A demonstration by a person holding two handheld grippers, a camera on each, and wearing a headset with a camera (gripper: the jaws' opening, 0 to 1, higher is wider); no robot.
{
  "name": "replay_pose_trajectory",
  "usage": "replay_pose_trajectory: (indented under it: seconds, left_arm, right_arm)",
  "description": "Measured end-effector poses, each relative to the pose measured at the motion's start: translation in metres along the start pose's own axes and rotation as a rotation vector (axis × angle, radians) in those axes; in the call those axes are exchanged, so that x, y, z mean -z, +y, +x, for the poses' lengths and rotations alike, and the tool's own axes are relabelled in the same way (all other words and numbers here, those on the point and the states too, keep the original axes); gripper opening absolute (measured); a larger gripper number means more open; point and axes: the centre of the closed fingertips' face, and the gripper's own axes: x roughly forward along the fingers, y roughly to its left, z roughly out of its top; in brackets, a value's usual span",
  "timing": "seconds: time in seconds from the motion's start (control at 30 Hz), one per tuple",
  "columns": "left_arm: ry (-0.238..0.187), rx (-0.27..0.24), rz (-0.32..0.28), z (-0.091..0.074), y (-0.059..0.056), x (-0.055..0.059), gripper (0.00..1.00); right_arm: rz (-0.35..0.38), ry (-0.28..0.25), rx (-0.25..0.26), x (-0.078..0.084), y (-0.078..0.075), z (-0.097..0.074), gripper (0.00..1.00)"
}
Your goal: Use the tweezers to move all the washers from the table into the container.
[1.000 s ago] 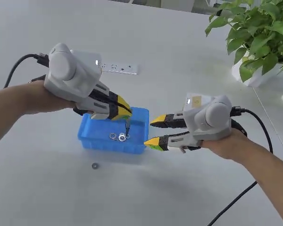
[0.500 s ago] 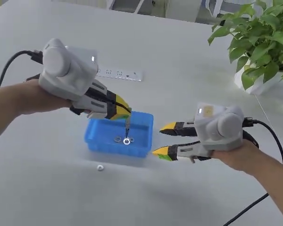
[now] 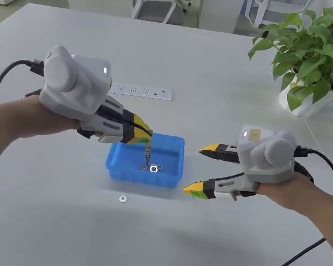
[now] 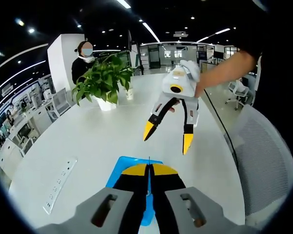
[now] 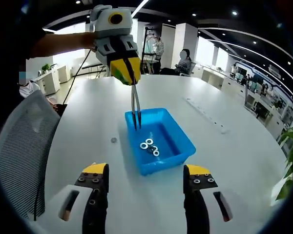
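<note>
My left gripper (image 3: 144, 133) is shut on thin metal tweezers (image 3: 147, 151) that point down into the blue container (image 3: 167, 143). The tweezer tips hang just above several washers (image 3: 151, 167) lying on the container floor. One washer (image 3: 122, 198) lies on the table in front of the container. My right gripper (image 3: 201, 169) stands open and holds nothing, to the right of the container. In the right gripper view, the tweezers (image 5: 136, 109) dip into the container (image 5: 172, 141) near the washers (image 5: 150, 146). The loose washer (image 5: 114, 140) sits left of the container.
A white power strip (image 3: 141, 90) lies behind the container. A potted plant (image 3: 313, 52) stands at the far right of the table. A grey mesh chair (image 5: 19, 151) is beside the table. People stand in the room beyond.
My right gripper has drawn back to the right, away from the container. The tweezers have stayed over the washers in the container, tips slightly higher. The camera has shifted.
</note>
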Motion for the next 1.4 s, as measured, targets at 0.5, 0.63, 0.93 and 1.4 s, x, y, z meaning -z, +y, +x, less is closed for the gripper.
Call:
replay_pose_trajectory:
  seconds: [0.5, 0.63, 0.93, 1.4]
  left_arm:
    - [-0.004, -0.010, -0.008, -0.012, -0.014, 0.003, 0.04]
    - [0.000, -0.007, -0.009, -0.012, -0.018, 0.005, 0.04]
    - [-0.002, -0.008, -0.017, -0.015, -0.026, 0.012, 0.04]
    - [0.016, -0.001, -0.030, -0.015, -0.037, 0.030, 0.04]
  right_arm:
    - [0.028, -0.008, 0.009, 0.005, 0.008, -0.003, 0.74]
    - [0.034, -0.017, 0.009, 0.005, 0.010, -0.003, 0.76]
    - [0.042, -0.016, 0.004, 0.008, 0.015, 0.000, 0.78]
    - [0.038, -0.030, -0.013, 0.006, 0.024, 0.005, 0.78]
